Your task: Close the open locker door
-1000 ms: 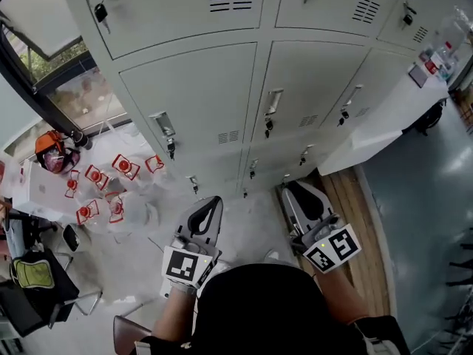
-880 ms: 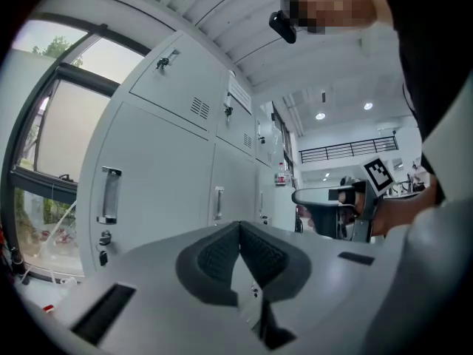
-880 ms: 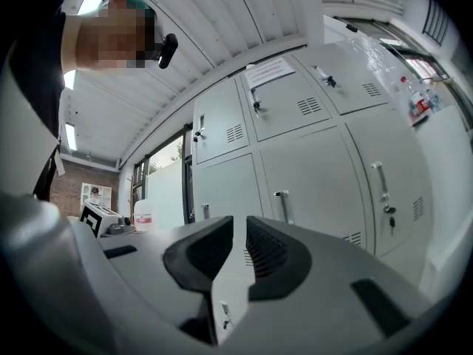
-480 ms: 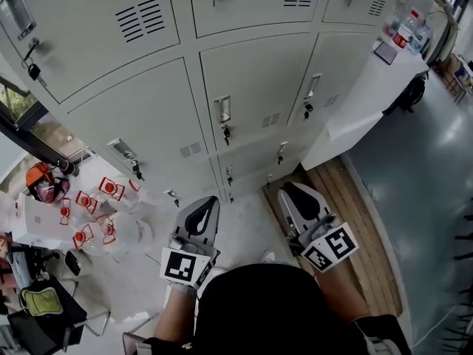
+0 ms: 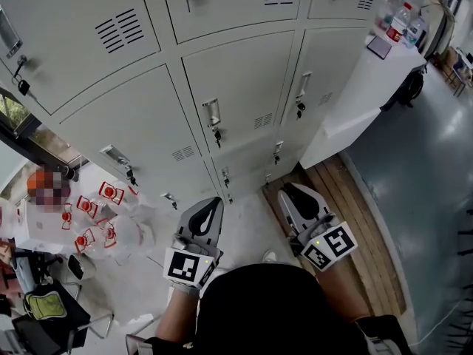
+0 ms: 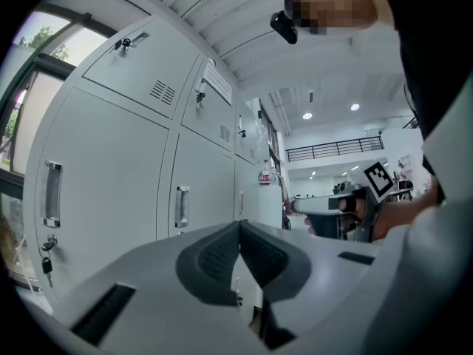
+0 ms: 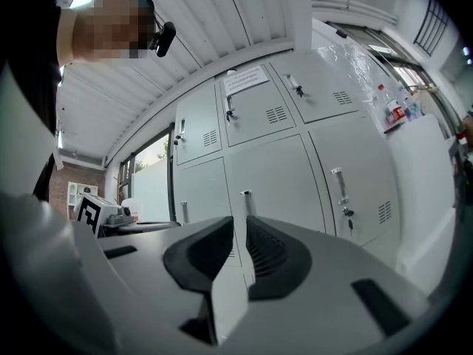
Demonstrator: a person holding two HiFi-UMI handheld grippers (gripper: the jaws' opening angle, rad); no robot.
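Right now, at the bottom centre of the head view, you hold both grippers low and close to your body, noses toward the lockers (image 5: 140, 124). The left gripper (image 5: 211, 205) has its pads pressed together at the tips with nothing between them. The right gripper (image 5: 294, 194) is all but the same: only a thin slit shows between its pads, and it too is empty. That suits the job, I think. A door is pushed, not picked up, so closed jaws give you a blunt nose to press with.

Just past the right gripper, wooden boards (image 5: 347, 198) run along the floor toward the lower right. At lower left lies a scatter of small red-and-white items (image 5: 96, 205); what they are is too small to tell.

Further up, the lockers fill the upper half of the frame. The middle door (image 5: 244, 80), a key hanging under its handle, lies flush, and so does every neighbour in sight. The open locker door shows in none of the views, so it probably stands outside the frame, and you would have to turn to find it. At upper right a white counter (image 5: 355, 102) butts against the lockers, with bottles (image 5: 399, 22) on top.
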